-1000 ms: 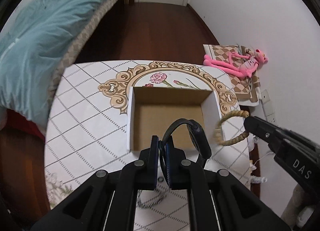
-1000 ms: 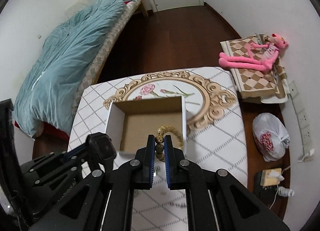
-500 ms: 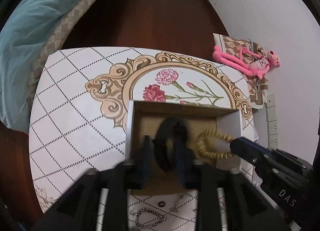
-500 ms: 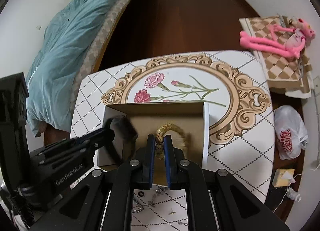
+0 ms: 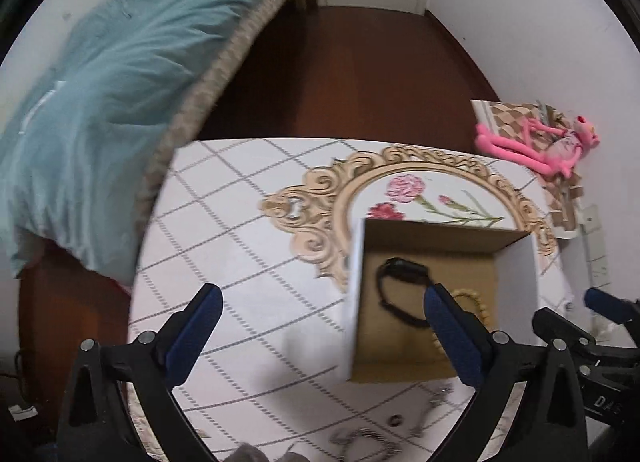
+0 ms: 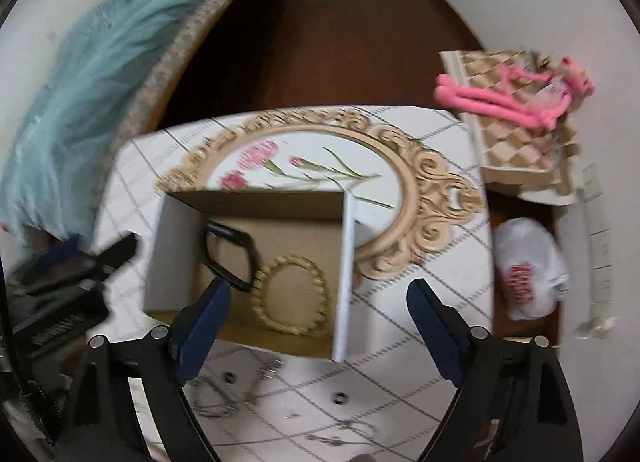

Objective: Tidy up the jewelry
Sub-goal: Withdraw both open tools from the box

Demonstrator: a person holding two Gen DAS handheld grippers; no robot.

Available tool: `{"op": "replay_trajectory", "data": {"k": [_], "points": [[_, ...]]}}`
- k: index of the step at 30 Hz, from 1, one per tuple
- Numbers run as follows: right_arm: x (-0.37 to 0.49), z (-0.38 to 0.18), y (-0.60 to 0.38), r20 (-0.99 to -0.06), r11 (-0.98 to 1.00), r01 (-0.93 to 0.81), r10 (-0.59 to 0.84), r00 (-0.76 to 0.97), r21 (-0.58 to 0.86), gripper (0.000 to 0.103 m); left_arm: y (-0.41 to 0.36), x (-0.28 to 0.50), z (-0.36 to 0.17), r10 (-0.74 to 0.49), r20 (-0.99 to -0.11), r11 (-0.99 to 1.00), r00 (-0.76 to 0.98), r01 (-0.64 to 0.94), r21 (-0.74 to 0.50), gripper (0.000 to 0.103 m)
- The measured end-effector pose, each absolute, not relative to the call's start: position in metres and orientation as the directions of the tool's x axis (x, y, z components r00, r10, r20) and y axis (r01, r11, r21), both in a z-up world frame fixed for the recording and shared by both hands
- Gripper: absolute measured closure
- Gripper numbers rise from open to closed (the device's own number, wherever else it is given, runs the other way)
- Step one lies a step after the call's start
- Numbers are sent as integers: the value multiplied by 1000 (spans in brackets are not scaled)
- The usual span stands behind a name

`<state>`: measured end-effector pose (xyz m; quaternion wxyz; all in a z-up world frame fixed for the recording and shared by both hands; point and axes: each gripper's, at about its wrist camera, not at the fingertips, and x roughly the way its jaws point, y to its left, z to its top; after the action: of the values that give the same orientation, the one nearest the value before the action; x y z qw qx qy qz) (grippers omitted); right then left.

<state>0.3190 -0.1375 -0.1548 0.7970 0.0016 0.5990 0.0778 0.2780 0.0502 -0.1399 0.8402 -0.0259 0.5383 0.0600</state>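
Note:
An open cardboard box stands on the patterned table. Inside it lie a black watch and a golden bead bracelet, side by side. My right gripper hangs above the box, its jaws opening wide, nothing between them. My left gripper is over the box's left wall, its jaws also opening, empty. Small rings, chains and earrings lie on the table in front of the box.
The table's cloth has a grid and a gold floral frame. A bed with a teal quilt is at the left. A pink plush toy on a checked cushion and a white plastic bag sit on the floor to the right.
Both grippers went from shut to wide open. The watch and the bead bracelet dropped out of them and now lie in the box. The left gripper shifted leftward.

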Motion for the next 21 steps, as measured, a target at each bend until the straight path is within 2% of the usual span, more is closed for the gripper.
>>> {"op": "replay_trajectory", "data": {"k": [3,10,21], "points": [[307,-162,-135,-960,992,-119,66,273,34,5,50,268,-142,108,-900,990,422,-126,60,0],[282,-162,-133,-951,996,-79,-3,308,-29,5,44,243,-135,135,-889,988,438,-128,87,0],[230,-108,-138,-895,997,-26,-54,442,-73,5,43,187,-90,167,-832,982,528,-162,94,0]]}}
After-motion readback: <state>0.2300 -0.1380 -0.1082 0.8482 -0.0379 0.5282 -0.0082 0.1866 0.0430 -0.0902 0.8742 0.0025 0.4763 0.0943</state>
